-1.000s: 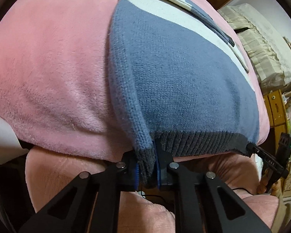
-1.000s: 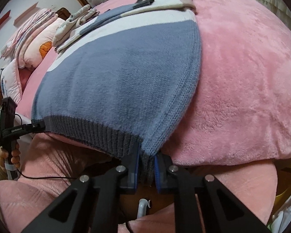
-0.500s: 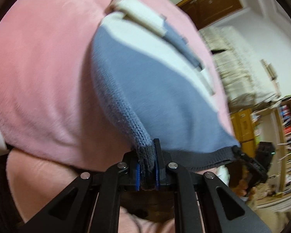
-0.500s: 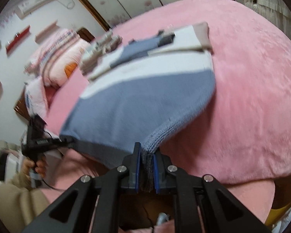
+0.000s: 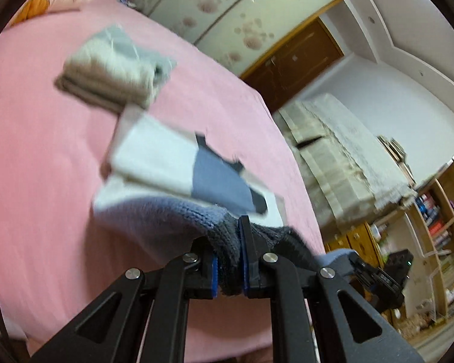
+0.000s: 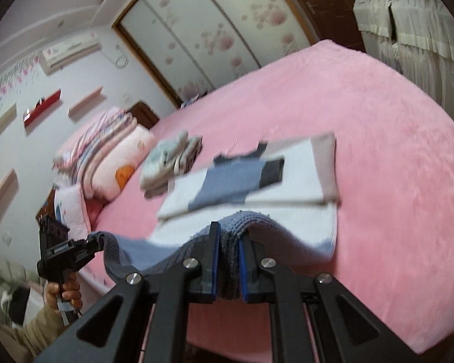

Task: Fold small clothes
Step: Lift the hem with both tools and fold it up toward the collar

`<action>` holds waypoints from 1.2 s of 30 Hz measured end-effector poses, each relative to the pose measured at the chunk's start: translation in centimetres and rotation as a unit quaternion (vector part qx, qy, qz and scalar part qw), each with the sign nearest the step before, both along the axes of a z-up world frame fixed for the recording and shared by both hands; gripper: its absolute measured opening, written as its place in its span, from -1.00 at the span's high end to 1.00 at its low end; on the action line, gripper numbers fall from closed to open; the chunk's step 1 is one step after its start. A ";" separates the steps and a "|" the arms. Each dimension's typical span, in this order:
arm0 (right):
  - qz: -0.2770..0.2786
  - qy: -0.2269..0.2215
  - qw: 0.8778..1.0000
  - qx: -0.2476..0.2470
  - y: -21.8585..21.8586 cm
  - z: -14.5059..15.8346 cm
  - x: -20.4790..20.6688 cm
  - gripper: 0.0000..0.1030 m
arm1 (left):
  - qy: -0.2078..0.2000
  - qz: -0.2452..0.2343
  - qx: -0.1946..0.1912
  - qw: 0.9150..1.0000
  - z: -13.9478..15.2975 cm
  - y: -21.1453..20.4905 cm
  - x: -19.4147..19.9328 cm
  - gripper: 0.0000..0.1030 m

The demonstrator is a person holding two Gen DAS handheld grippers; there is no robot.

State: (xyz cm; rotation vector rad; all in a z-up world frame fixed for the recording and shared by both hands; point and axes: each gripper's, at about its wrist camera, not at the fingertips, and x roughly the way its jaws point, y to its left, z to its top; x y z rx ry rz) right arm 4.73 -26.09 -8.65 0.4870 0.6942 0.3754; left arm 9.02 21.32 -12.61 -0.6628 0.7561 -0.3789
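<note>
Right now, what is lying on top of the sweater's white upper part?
On the sweater lie its own folded-in sleeves, blue with dark cuffs, crossing the white chest. Whatever lies beneath them on the pink blanket is covered.

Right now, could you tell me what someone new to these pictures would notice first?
First, the blue and white knitted sweater, sleeves folded across it, lying on the pink bed cover. Its dark ribbed hem is raised off the bed, pinched at one corner by the left gripper and at the other by the right gripper, jaws shut on the knit. Behind it, toward the pillows, sits a small folded pile.
</note>
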 end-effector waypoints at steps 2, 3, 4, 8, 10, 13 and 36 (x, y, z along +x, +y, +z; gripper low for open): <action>-0.013 -0.003 1.000 0.010 -0.5 0.4 2.0 0.81 | 0.000 0.020 0.002 1.000 0.4 0.7 2.2 0.83; -0.020 -0.003 1.000 0.017 -0.7 0.5 3.3 0.81 | 0.002 0.029 0.002 1.000 0.5 0.8 3.6 0.83; -0.027 0.000 0.999 0.024 -0.9 0.5 4.8 0.81 | 0.007 0.042 0.005 0.999 0.5 0.9 5.3 0.83; -0.045 0.011 0.999 0.029 -0.7 -0.2 9.6 0.81 | 0.030 0.065 0.028 0.997 -0.6 0.6 10.2 0.83; -0.053 0.021 0.998 0.034 -0.7 -1.0 12.3 0.81 | 0.049 0.075 0.034 0.995 -1.7 0.5 13.2 0.83; -0.063 0.038 0.996 0.044 -0.9 -2.3 15.4 0.81 | 0.070 0.080 0.038 0.994 -3.6 0.3 16.8 0.83; -0.114 0.109 0.984 0.081 -5.6 -6.4 20.4 0.01 | 0.131 0.063 0.103 0.984 -9.1 0.6 23.1 -0.22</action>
